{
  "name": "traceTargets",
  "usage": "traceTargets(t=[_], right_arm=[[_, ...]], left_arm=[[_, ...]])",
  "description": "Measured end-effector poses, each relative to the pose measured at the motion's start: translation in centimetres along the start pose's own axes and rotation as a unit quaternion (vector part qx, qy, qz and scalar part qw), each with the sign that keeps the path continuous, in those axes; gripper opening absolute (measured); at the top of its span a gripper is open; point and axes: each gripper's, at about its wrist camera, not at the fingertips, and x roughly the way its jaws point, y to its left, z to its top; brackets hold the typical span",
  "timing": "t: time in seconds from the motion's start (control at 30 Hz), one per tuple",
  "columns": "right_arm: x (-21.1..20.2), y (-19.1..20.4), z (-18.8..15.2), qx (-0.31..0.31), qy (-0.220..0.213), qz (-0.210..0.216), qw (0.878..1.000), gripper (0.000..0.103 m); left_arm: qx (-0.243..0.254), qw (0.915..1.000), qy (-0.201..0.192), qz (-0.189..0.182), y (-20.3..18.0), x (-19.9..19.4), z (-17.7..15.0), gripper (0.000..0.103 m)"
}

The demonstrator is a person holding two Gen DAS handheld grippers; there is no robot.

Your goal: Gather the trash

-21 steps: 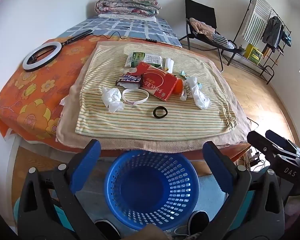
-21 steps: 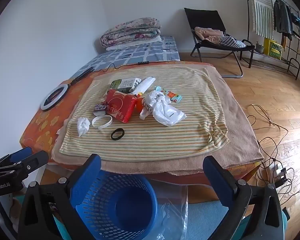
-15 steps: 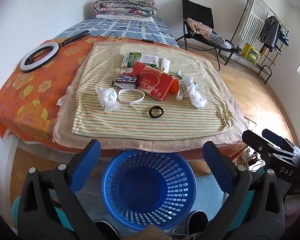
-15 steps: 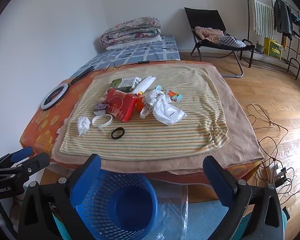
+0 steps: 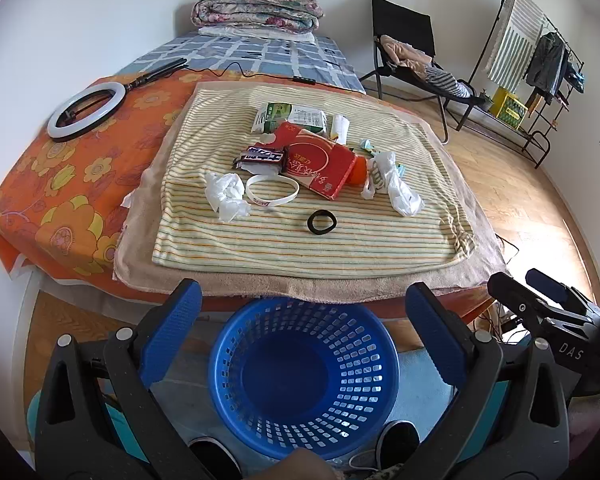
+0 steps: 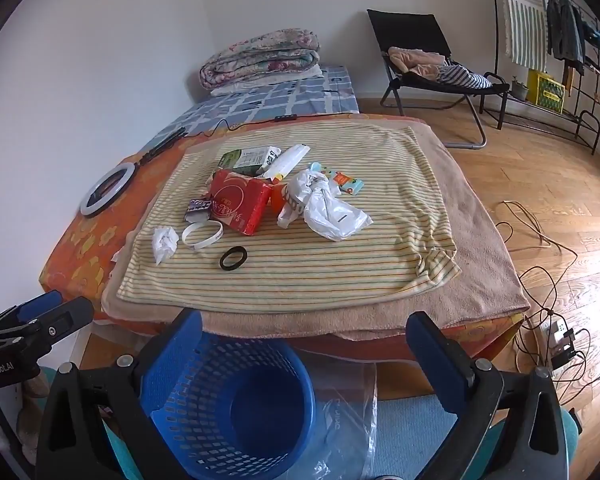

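Your left gripper (image 5: 300, 316) and right gripper (image 6: 300, 340) both stand wide apart, holding nothing. Trash pile (image 5: 312, 160) lies on the striped towel (image 5: 300, 240) at twelve o'clock (untouched); blue basket (image 5: 304, 380) sits directly below.

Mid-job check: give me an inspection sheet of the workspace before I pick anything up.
Surface: striped towel over a tan blanket.
Job's things: crumpled tissue, red packet, white plastic bag; blue basket on the floor, empty.
Clutter: black ring, white wristband.
Grippers: left tool and right tool open, holding nothing.
Cables: loose wires on the floor.
Surroundings: ring light, folding chair.
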Motion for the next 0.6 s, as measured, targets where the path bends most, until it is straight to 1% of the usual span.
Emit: traceTargets(t=[0.23, 0.6], right_arm=[[0.27, -0.18, -0.11, 0.004, 0.006, 0.003, 1.000, 0.103], [0.00, 0.24, -0.07, -0.006, -0.002, 0.007, 1.000, 0.103]], left_arm=[[0.004, 1.0000, -0.005, 0.004, 0.13, -0.20, 0.19, 0.103], [0.005, 1.0000, -0.005, 0.005, 0.32, -0.31, 0.36, 0.103]])
